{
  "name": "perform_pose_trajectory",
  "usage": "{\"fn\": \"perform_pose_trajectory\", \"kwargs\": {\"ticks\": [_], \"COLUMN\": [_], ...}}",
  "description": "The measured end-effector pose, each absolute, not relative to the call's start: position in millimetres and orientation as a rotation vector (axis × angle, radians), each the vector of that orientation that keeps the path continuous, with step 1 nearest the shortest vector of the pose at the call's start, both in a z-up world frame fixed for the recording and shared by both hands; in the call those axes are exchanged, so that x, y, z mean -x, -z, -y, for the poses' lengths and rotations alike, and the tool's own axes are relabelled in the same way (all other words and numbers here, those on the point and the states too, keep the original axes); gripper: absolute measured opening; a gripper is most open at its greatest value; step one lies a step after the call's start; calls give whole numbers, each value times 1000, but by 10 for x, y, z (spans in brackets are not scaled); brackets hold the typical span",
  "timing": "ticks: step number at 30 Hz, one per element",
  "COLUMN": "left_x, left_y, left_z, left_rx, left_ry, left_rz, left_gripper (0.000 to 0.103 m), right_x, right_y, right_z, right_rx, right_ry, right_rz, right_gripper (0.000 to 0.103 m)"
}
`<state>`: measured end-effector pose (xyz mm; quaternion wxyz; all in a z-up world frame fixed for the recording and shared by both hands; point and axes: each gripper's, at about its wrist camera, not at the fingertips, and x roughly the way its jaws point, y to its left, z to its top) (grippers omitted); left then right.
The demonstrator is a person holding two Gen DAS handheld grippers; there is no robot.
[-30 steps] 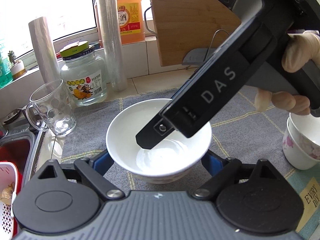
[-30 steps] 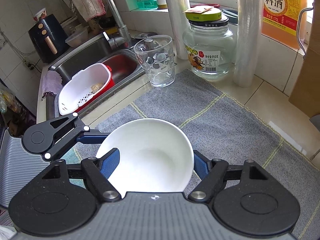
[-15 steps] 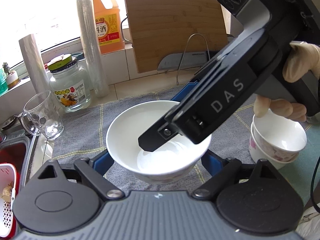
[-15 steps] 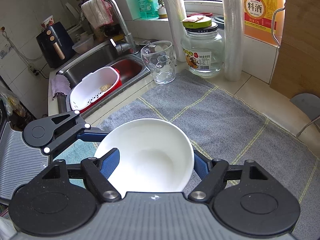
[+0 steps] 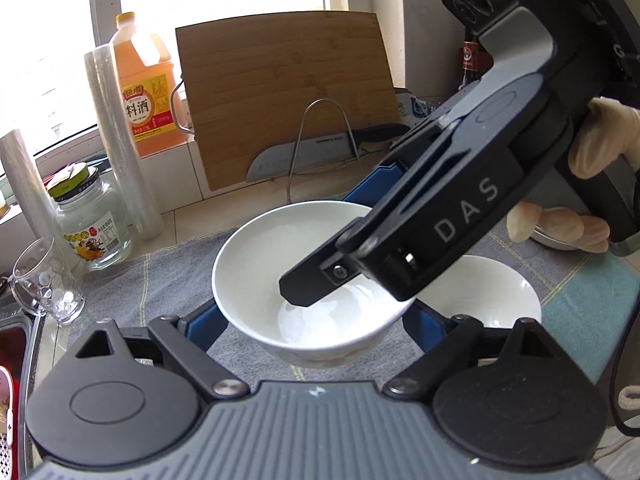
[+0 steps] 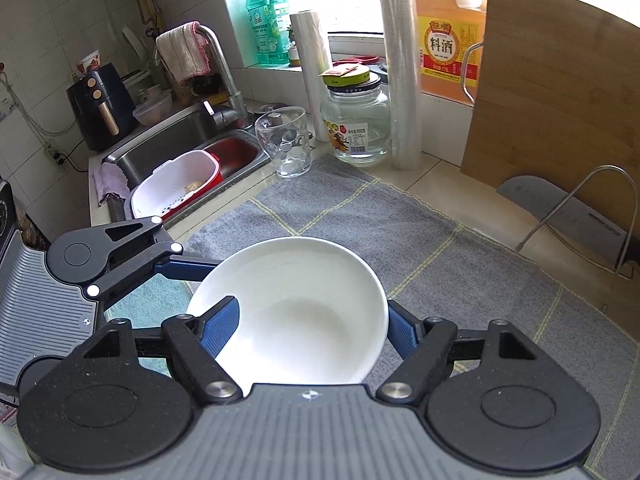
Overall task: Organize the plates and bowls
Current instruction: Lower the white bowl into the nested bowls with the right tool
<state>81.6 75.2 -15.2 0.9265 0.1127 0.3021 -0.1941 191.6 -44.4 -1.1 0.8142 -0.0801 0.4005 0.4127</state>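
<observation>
A white bowl (image 5: 256, 280) is held above the grey towel (image 5: 160, 280) between both grippers; it also shows in the right wrist view (image 6: 304, 304). My left gripper (image 5: 312, 320) is shut on it, blue pads at its two sides. My right gripper (image 6: 314, 328) is shut on the same bowl, one pad inside the rim and one outside; in the left wrist view its body (image 5: 452, 216) reaches across the bowl. A second white bowl (image 5: 488, 292) sits on the towel just right of and below the held one.
A knife on a wire stand (image 5: 320, 152) and a wooden cutting board (image 5: 288, 92) stand behind. A glass jar (image 5: 90, 224), a glass mug (image 5: 44, 284), film rolls (image 5: 124, 152) and an orange bottle (image 5: 146, 92) are at the left. The sink (image 6: 176, 148) holds a white colander (image 6: 176, 184).
Both grippers have carried the bowl to the right along the towel. The jar and mug slid leftward in view; the second bowl came close under the held bowl's right side.
</observation>
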Motion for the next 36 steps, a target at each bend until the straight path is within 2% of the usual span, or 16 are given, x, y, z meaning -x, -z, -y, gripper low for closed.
{"fn": "perform_pose_trajectory", "kwargs": {"ticks": [17,36], "left_x": [-721,-700], "left_y": [176,304], "left_z": [-66,104], "left_rx": [-263,-245], "left_ry": [551,590], "left_rz": [-616,-713], "left_gripper": [93,93], "right_x": [-1633,-1501], "right_y": [-4,258], "right_z": [1263,1455], "right_rx": [121,94], "right_ry": [-736,-716], "right_rz": [-850,-920], "right_gripper": [82,82]}}
